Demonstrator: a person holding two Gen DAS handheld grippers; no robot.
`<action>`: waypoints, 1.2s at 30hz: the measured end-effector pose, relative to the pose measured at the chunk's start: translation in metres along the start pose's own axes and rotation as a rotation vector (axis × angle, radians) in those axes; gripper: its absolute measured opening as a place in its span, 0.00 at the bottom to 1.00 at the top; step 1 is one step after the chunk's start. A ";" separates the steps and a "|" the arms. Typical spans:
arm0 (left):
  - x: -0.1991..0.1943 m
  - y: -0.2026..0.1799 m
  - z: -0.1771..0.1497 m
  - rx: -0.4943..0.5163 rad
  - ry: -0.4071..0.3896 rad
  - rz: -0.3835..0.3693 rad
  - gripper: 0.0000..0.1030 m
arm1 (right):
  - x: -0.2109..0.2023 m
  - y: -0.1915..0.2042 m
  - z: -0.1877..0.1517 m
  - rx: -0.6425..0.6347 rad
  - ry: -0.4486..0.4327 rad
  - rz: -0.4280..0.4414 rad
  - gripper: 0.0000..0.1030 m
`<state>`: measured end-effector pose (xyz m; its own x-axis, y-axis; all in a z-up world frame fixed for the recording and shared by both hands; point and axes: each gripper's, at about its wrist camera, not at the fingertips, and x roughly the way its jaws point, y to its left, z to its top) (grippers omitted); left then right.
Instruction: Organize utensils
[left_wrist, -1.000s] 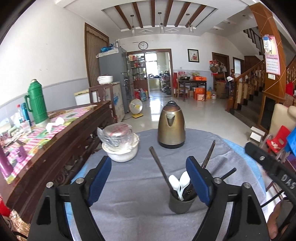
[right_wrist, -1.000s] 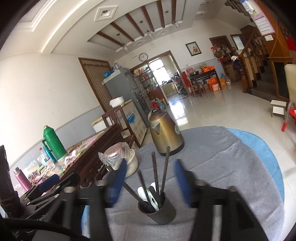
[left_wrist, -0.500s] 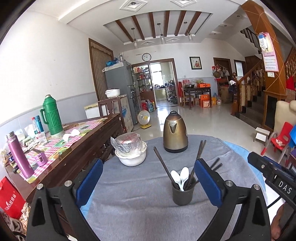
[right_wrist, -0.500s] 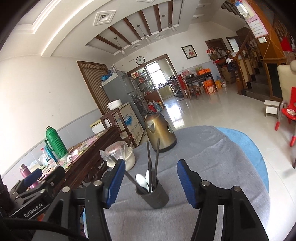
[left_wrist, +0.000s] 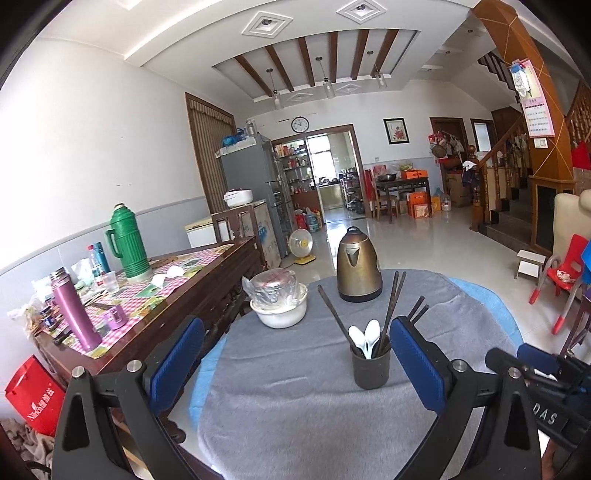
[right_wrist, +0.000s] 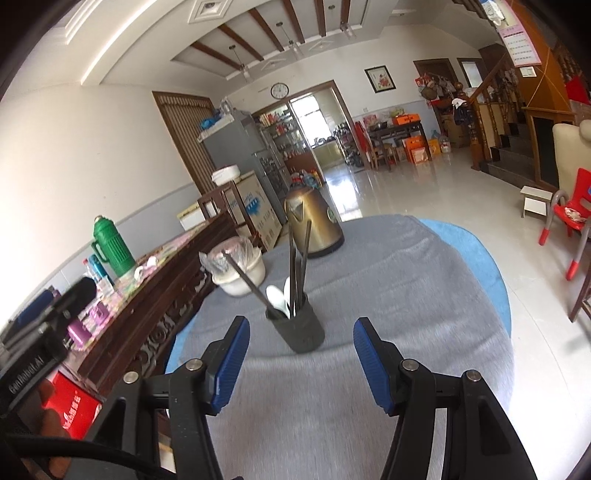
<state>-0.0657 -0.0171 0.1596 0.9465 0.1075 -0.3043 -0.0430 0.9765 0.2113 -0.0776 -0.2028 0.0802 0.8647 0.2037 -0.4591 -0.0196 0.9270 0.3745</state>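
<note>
A dark grey utensil cup (left_wrist: 370, 368) stands on the grey-clothed round table (left_wrist: 303, 406). It holds two white spoons (left_wrist: 364, 336) and several dark chopsticks (left_wrist: 392, 306). The cup also shows in the right wrist view (right_wrist: 301, 326) with the spoons (right_wrist: 279, 298) and chopsticks (right_wrist: 298, 254). My left gripper (left_wrist: 295, 365) is open and empty, back from the cup, which stands ahead and to the right, close inside the right finger. My right gripper (right_wrist: 301, 363) is open and empty, just behind the cup.
A bronze kettle (left_wrist: 357, 266) stands at the table's far side. A white bowl with a wrapped pot (left_wrist: 279, 302) sits at the far left. A wooden sideboard (left_wrist: 166, 295) with a green thermos (left_wrist: 127, 242) and a purple flask (left_wrist: 75, 310) runs along the left.
Both grippers have pulled back and up from the cup, so it looks smaller and farther away. Both stay open and empty. The cup and utensils have not moved.
</note>
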 end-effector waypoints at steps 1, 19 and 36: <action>-0.004 0.001 -0.001 0.003 0.004 0.003 0.98 | -0.003 0.000 -0.003 -0.004 0.006 -0.003 0.61; -0.009 0.005 -0.028 0.010 0.080 -0.002 0.98 | -0.015 0.030 -0.038 -0.125 -0.040 -0.163 0.61; -0.011 0.028 -0.048 -0.016 0.108 0.026 0.98 | -0.013 0.041 -0.047 -0.113 -0.059 -0.205 0.61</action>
<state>-0.0931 0.0179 0.1248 0.9049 0.1519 -0.3975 -0.0732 0.9757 0.2063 -0.1131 -0.1523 0.0635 0.8841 -0.0078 -0.4673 0.1060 0.9772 0.1841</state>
